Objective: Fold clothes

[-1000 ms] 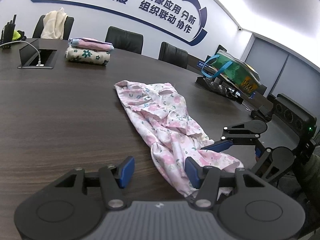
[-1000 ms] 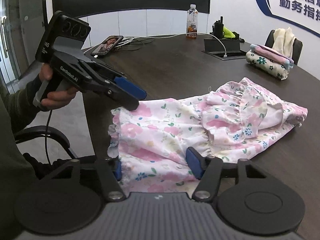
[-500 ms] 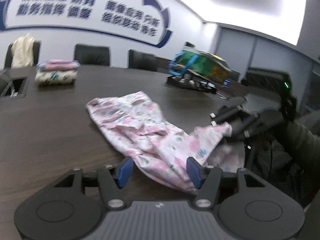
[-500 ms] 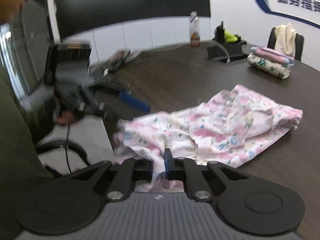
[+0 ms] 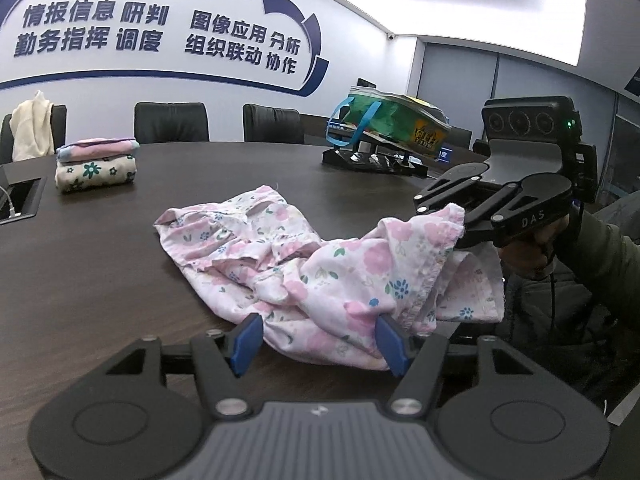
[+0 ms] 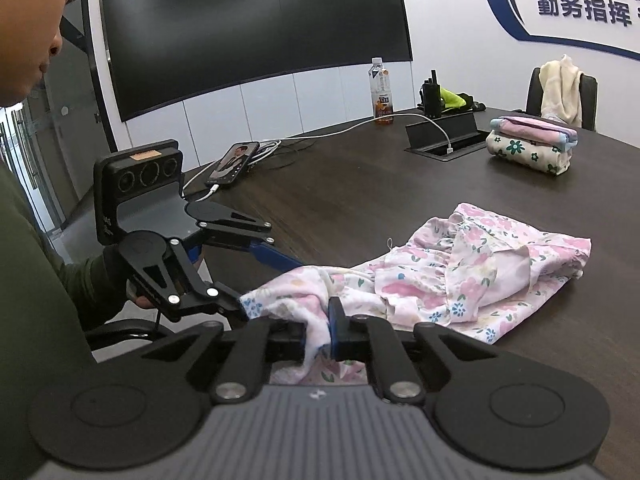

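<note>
On the dark conference table point(image 5: 100, 264), the left gripper point(image 5: 318, 338) spreads wide around the near edge of a pink floral garment point(image 5: 288, 264) while, to its right, the right gripper point(image 6: 318, 330) pinches the garment's raised corner.

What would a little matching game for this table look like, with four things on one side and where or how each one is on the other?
Things:
1. left gripper
2. right gripper
3. drink bottle
4. folded clothes

States:
A. stacked near the chair draped with a cream garment
B. open, its blue fingers either side of the cloth's near edge
C. upright at the table's far edge
D. clamped on a bunch of the pink floral garment

Pairs: 1-B, 2-D, 3-C, 4-A
</note>
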`<state>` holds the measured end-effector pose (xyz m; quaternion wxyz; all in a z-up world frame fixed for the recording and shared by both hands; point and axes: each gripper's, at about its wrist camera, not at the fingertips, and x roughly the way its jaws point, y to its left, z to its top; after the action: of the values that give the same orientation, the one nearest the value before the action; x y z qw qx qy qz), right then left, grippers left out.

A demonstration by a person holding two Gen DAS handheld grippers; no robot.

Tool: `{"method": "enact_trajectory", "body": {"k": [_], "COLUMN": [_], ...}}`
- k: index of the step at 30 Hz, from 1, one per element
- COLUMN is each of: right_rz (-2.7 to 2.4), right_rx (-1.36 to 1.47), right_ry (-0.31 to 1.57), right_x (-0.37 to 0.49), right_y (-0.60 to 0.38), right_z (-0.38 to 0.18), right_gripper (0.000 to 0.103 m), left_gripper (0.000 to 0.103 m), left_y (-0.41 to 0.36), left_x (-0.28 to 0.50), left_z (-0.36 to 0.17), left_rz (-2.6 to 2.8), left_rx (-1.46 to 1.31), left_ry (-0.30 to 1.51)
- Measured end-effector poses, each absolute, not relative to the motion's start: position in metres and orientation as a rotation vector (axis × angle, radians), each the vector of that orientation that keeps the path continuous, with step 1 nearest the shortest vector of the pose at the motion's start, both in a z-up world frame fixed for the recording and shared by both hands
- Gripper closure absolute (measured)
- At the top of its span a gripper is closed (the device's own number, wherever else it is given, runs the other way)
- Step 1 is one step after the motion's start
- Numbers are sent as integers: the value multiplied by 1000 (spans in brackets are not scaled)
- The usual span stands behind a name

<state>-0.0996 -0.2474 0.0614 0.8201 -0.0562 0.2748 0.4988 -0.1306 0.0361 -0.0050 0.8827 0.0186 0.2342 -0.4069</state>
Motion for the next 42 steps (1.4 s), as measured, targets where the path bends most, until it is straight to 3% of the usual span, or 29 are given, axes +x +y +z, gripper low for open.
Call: {"method": "enact_trajectory", "body": {"k": [11,18,33,34,35,36,37,39,40,41,42], "right_rz": [1066,1064,1149,1155,1161,1160,1151,1129,1118,1107,1095], "right_rx": [-45,-36,-104,-104,-105,-104,-106,-114,-120,-126,-130], "right_ry": [556,556,654,656,659,661,661,655,640,611,575], "right_x": [-99,-96,-101,-101,-101,-100,-100,-100,-104,-109,-115], "right_y": [-259,-255,-247,-248,-248,-249,-250,-251,-253,-257,-262], "right_z": [68,69,58,57,57,56,56,57,59,61,64], "right_gripper": [94,94,94,94,94,93,89,65,39,28,26], "left_gripper": [42,38,39,43,65,98,97,97,97,98,98], "left_y": [36,32,-14,-16,-17,-17,-16,-10,-8,-6,-3], "left_x": [-140,-160,-154,-153,-149,-141,-132,-116,-111,-108,-104], "left_z": [-6,-11,-11,-11,-10,-8,-5,0,1,3,5], "left_rz": [-899,-870,-866,-883,-920,-938,-952,-964,-970,-970,-970], "left_rx": [81,204,540,549,542,500,453,348,326,294,260], "left_ry": [456,387,202,204,227,276,327,410,432,450,467]}}
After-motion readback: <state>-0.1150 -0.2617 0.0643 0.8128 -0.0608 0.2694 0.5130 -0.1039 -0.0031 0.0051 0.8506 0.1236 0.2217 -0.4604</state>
